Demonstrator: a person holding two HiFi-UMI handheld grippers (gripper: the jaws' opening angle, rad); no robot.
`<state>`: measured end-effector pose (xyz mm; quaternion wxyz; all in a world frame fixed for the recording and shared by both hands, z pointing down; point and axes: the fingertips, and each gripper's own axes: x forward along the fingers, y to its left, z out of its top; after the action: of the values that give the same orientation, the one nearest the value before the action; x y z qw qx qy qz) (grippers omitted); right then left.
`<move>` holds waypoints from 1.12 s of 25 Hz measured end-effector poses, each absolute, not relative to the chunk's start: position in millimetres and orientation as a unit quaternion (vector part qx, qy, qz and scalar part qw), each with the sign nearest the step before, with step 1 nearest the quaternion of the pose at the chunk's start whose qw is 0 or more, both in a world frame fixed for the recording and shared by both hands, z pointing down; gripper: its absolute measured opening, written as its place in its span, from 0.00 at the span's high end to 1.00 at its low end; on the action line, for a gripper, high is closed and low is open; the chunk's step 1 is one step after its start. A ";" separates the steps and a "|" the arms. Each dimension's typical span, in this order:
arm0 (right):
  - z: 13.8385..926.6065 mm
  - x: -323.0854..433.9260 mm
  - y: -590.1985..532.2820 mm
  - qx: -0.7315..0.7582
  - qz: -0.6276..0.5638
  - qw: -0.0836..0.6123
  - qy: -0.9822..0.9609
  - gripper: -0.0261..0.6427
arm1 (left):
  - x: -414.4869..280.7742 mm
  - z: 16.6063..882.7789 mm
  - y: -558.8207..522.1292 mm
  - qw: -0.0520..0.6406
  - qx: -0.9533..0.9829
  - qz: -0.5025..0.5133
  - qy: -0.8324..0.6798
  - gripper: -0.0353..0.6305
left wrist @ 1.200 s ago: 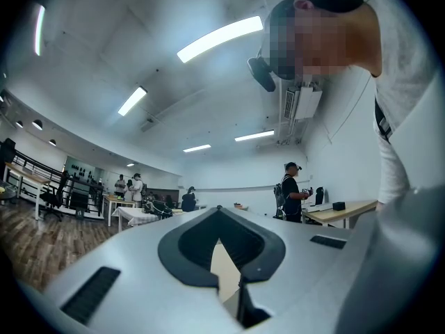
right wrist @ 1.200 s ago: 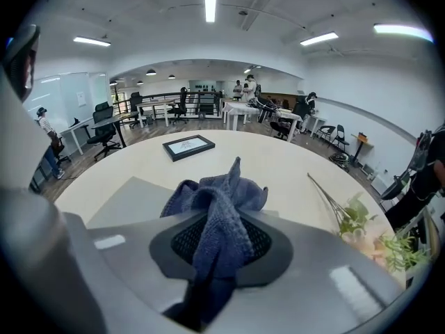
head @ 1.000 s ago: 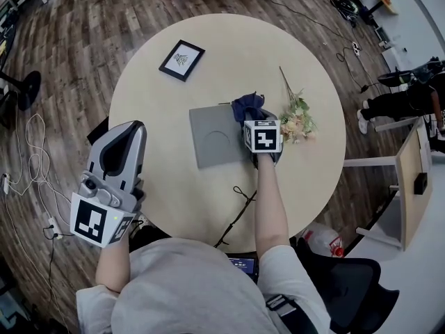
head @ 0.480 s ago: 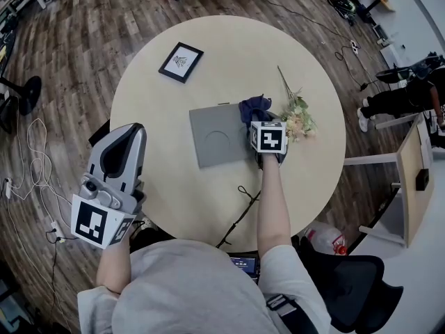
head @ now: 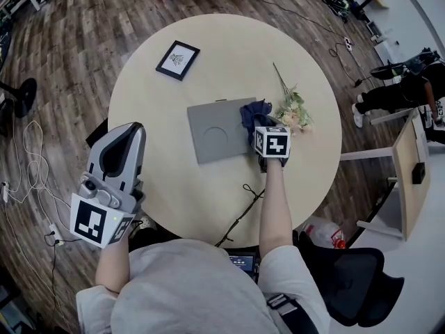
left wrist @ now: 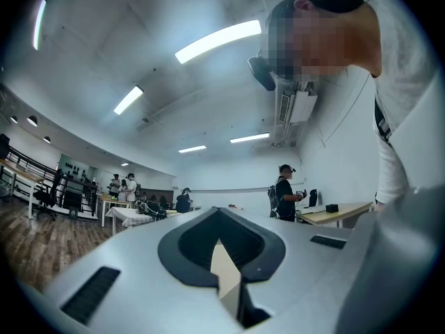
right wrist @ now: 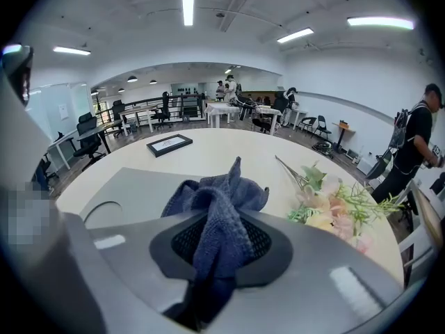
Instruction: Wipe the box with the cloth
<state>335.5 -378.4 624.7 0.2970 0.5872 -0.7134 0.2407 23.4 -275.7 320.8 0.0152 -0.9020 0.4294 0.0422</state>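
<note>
My right tongs [head: 259,125] pinch the dark blue cloth [right wrist: 217,207], bunched on the right edge of the flat grey box [head: 212,132], mid-counter [head: 174,179]. The box's face runs leftward from them. My left tongs [head: 125,134], pressed together and empty, hang beyond the counter's near-left edge.

Framed picture [head: 177,60] on round table [head: 174,186], flower sprig [head: 292,111] right of centre, black cable [head: 245,207] over front rim

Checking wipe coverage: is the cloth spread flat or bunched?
Bunched. The cloth rises in crumpled folds from the shut right gripper, at the box edge.
</note>
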 end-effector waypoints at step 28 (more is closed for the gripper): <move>622.5 174.6 -335.1 0.519 0.270 0.300 -0.754 0.85 | -14.6 308.7 -236.0 0.018 -0.904 0.063 0.422 0.94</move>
<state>174.6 -335.1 622.5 0.3001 0.5186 -0.7536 0.2703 -14.6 -236.0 308.7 0.0177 -0.9041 0.4223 0.0625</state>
